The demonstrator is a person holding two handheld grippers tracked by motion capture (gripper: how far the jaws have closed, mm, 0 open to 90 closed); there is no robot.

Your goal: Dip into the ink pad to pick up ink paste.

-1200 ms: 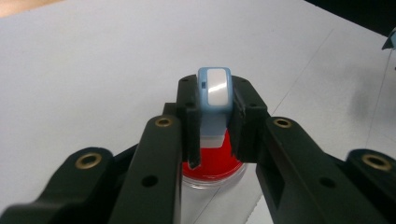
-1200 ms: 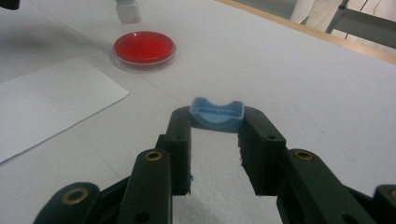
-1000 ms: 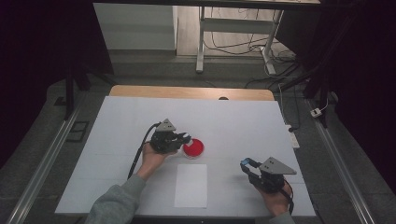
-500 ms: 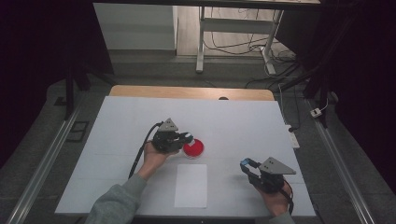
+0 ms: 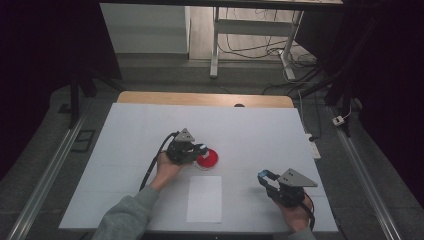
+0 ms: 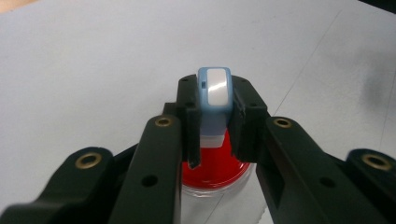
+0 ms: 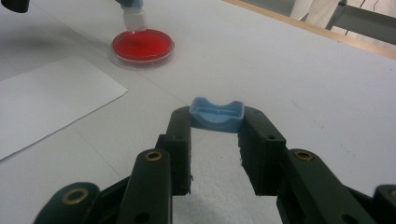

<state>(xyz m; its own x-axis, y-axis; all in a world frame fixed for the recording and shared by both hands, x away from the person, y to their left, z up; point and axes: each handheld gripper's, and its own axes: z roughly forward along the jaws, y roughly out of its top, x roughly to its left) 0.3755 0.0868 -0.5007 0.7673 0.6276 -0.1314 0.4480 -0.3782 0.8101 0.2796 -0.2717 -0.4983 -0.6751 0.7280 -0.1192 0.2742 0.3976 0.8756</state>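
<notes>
nothing has moved: left claw (image 6: 212, 135) clamps blue bottle (image 6: 214, 91) over red dish (image 6: 215, 170).

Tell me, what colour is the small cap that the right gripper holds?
Light blue. The cap shows best in the right gripper view, pinched between the jaws.

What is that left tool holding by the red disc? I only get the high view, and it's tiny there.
Observer: The left gripper is shut on a blue-and-white piece, its white end pointing down at the red dish.
Operator: And the other hand's tool?
Observer: The right gripper is shut on a blue cap, pinched at the very ends of its fingers.
</notes>
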